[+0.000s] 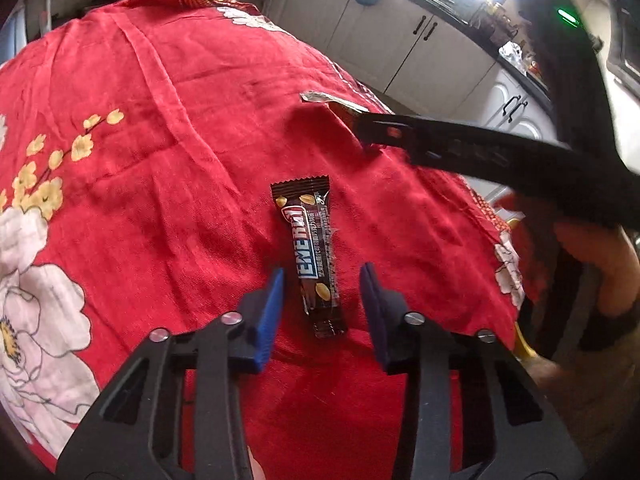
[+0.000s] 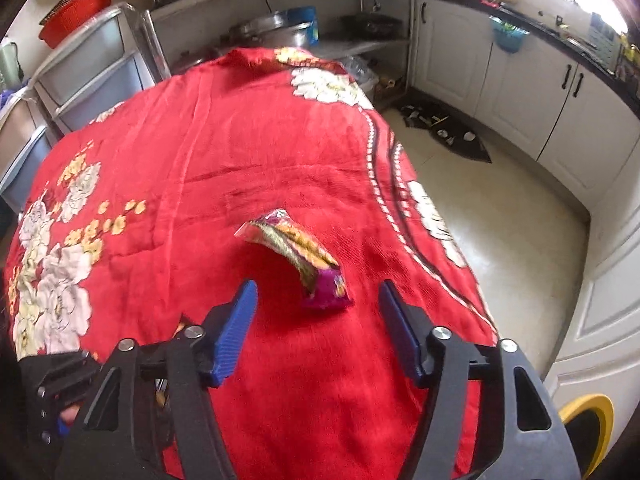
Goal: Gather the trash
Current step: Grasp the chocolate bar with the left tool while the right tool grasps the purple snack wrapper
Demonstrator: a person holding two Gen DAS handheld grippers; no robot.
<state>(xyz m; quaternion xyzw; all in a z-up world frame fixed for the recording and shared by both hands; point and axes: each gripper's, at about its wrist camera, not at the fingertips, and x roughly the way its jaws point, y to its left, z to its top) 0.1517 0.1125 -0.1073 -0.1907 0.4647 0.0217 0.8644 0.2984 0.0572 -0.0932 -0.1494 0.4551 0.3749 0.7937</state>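
Red floral tablecloth (image 1: pixel 180 140) wrinkles easily: your left gripper (image 1: pixel 322 280) and right gripper (image 2: pixel 318 294), both open around a dark brown foil snack wrapper (image 1: pixel 316 256) and a crumpled purple-and-yellow plastic wrapper (image 2: pixel 304 260), may pinch fabric.

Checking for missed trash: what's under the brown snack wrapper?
The brown snack wrapper lies flat on the red floral cloth; only cloth shows around it. Whatever lies beneath the wrapper or cloth is covered.

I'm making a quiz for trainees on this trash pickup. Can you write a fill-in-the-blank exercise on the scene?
1. The dark brown wrapper lies between the pads of the ____ gripper.
2. The tablecloth is mainly ____.
3. The purple wrapper lies in front of the ____ gripper.

Missing words: left; red; right
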